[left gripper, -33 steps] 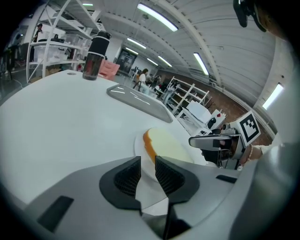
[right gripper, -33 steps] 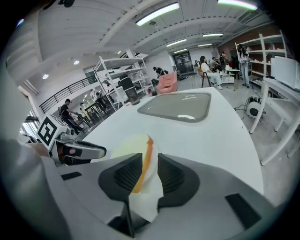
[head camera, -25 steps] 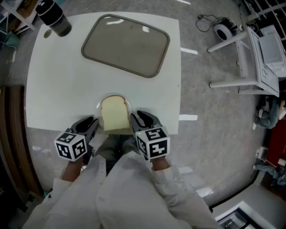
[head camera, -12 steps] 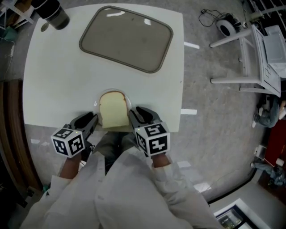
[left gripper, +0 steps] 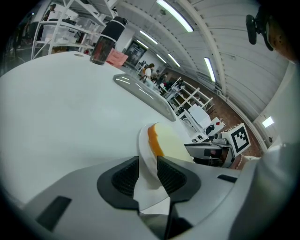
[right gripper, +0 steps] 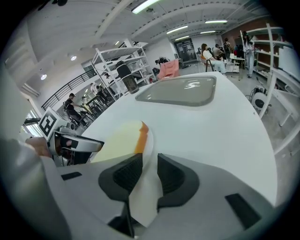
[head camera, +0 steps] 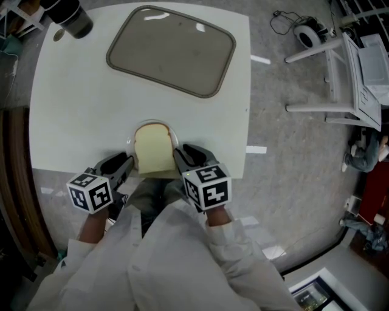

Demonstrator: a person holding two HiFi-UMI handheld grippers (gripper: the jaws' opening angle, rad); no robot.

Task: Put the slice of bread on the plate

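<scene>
One white table (head camera: 73, 109) carries one grey tray (head camera: 171, 50), well ahead of both sets of fingertips. Two grippers face the table's near edge. The left gripper (head camera: 126, 163) has its fingers (left gripper: 125, 176) drawn close and pinching the left rim of the plate (head camera: 132, 142). The right gripper (head camera: 181, 153) has its fingers (right gripper: 126, 174) likewise narrowed and pinching the plate's right rim. One small white plate sits between the two pairs of fingertips. One bread slice (head camera: 152, 149) lies flat on it, just inward of each grip, with a pale cream face, a rounded far end and an orange-brown crust. One dark cup (head camera: 70, 15) stands far beyond the left fingers
</scene>
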